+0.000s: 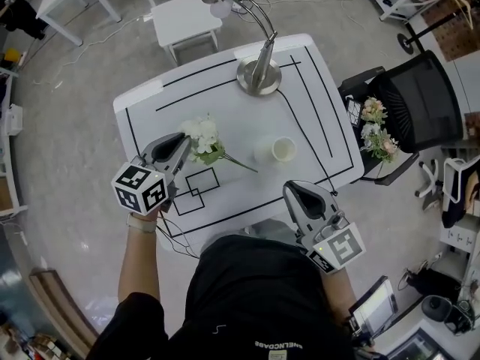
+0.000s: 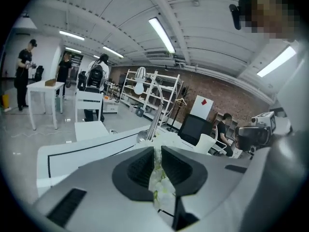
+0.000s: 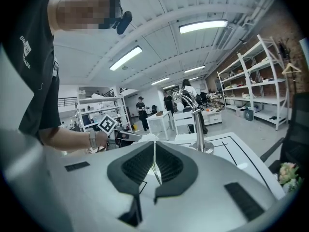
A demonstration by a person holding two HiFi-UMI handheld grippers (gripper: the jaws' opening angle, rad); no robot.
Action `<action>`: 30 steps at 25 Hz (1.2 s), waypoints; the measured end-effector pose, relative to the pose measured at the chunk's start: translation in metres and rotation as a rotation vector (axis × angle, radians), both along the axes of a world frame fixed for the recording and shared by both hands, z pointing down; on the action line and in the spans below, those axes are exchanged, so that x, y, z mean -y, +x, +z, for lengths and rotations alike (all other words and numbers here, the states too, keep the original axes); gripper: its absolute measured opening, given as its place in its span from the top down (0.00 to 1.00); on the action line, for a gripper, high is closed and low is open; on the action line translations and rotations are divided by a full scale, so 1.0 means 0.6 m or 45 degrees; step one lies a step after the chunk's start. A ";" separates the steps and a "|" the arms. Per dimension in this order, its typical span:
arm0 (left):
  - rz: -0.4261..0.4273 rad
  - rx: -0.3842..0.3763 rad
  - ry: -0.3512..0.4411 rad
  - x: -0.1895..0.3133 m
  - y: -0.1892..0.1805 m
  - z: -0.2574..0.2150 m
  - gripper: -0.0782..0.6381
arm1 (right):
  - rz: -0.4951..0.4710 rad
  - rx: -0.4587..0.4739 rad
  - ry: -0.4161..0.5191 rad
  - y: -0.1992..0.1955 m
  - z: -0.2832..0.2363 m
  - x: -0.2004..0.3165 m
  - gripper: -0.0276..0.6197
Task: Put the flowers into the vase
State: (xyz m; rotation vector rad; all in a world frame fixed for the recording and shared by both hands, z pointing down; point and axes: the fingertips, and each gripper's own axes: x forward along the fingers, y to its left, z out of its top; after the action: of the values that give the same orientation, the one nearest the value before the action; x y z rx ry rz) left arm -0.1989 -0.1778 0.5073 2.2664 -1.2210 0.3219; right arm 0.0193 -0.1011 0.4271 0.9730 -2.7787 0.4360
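Observation:
A bunch of white flowers (image 1: pixel 204 138) with green leaves and a long thin stem hangs over the left part of the white table (image 1: pixel 150 100). My left gripper (image 1: pixel 184 145) is shut on it just below the blooms. In the left gripper view the pale blooms (image 2: pixel 158 180) fill the narrow gap between the dark pads. The vase (image 1: pixel 283 149), a small white cup, stands upright on the table to the right of the stem's end. My right gripper (image 1: pixel 295 193) hovers at the table's near edge, below the vase, shut with nothing in it; its pads (image 3: pixel 140 164) meet in the right gripper view.
A silver desk lamp (image 1: pixel 259 72) stands at the table's far side. More pink and white flowers (image 1: pixel 377 133) lie on a black chair (image 1: pixel 420 100) right of the table. Black lines and squares mark the tabletop. A small white table (image 1: pixel 185 19) stands beyond.

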 end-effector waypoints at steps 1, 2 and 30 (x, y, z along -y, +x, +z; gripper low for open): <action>0.005 0.017 0.020 0.000 0.002 -0.014 0.82 | 0.000 0.006 0.005 0.003 -0.002 -0.002 0.95; 0.010 0.030 0.038 0.000 0.005 -0.028 0.82 | 0.000 0.012 0.011 0.007 -0.005 -0.004 0.95; 0.106 0.333 0.659 0.017 0.120 -0.438 0.82 | 0.032 0.118 0.138 0.089 -0.065 -0.031 0.95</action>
State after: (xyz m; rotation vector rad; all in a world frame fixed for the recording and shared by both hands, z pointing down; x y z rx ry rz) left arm -0.1269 -0.1883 0.2448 2.7909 -1.4777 0.3759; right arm 0.0727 -0.0827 0.3883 1.0376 -2.9027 0.3449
